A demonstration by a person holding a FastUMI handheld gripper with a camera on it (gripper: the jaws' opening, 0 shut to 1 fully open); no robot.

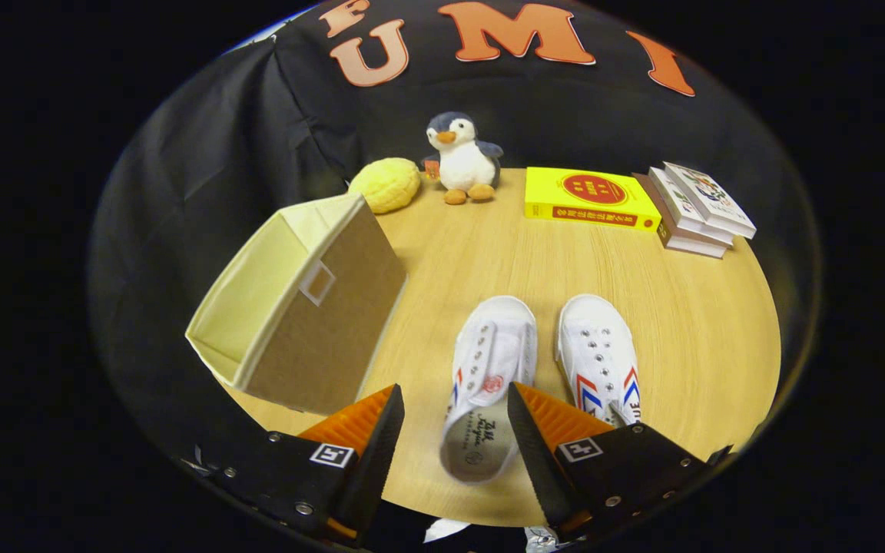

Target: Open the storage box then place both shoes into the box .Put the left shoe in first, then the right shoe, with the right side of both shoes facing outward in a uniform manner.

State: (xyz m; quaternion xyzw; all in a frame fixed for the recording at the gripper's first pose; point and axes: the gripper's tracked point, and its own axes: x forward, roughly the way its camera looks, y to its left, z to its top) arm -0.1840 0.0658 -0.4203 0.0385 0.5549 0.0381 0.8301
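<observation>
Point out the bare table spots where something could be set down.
Free: the wood between the storage box, penguin and left shoe, and between the right shoe and the books. Crowded: the back row and around the open claw, which straddles the left shoe.

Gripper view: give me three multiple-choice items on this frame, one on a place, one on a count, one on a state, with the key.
1. Where does the storage box stand?
A. Beside the left shoe, away from the right shoe
B. Behind the books
C. On the yellow book

2. How many shoes lie on the table?
A. One
B. Two
C. Three

3. What are the fingers of the tool doing?
A. Clamping the penguin
B. Shut on nothing
C. Open, heel of the left shoe between them

Key: 1 A, box flanks that shoe; 2 B, a white pair; 3 C, fingers spread apart.
</observation>
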